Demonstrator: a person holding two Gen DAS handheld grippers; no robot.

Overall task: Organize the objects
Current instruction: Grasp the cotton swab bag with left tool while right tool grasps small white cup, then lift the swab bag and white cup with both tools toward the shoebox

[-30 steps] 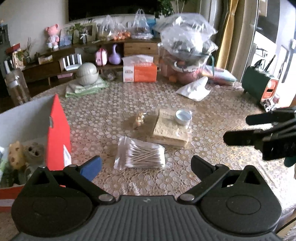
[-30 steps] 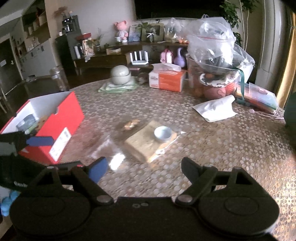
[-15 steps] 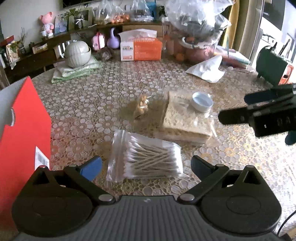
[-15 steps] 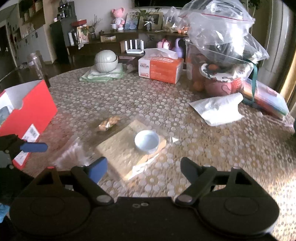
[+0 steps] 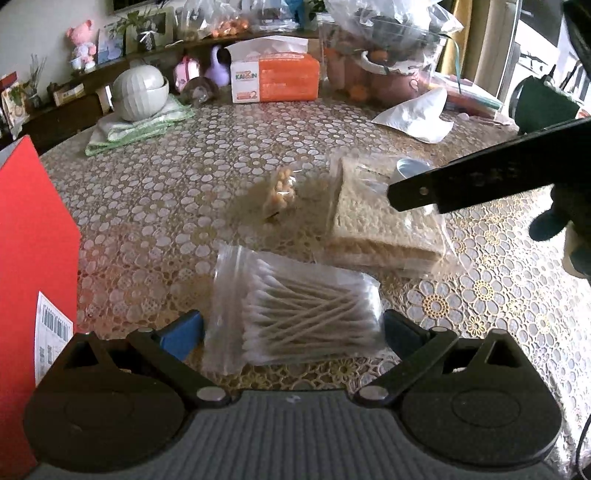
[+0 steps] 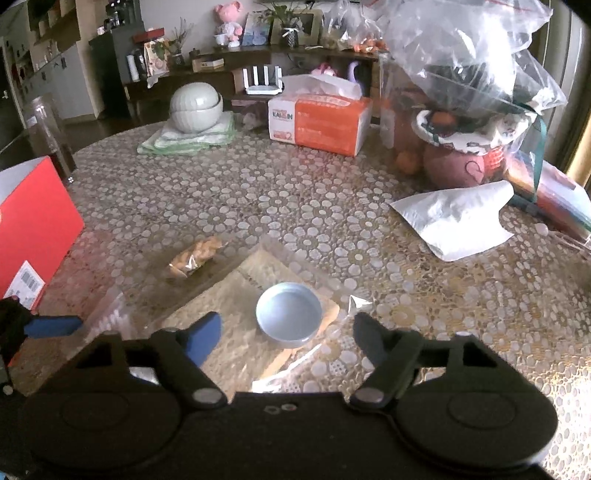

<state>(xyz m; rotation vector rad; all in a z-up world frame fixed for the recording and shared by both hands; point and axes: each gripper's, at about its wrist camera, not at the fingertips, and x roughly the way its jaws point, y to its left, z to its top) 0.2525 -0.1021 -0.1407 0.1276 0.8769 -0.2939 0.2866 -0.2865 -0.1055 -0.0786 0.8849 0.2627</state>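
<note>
Right claw (image 6: pixel 286 332): jaws just narrowed, straddling blue cap (image 6: pixel 289 314) on wrapped pad (image 5: pixel 384 218), pads not touching. Left claw (image 5: pixel 291 328): lowered, open around swab bag (image 5: pixel 295 317) (both pickups imminent, likely).

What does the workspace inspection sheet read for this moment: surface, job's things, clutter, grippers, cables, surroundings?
Surface: round table under a lace-patterned cover.
Job's things: bag of cotton swabs lying flat; small snack packet; flat wrapped pad with a pale blue cap on it; red box at the left edge.
Clutter: tissue box, stacked bowls on folded cloths, white paper bag, bulging plastic bags.
Grippers: left gripper open, straddling the swab bag; right gripper has been closing, pads on either side of the cap, not touching.
Cables: nothing seen.
Surroundings: shelf with a pink toy and framed pictures.
</note>
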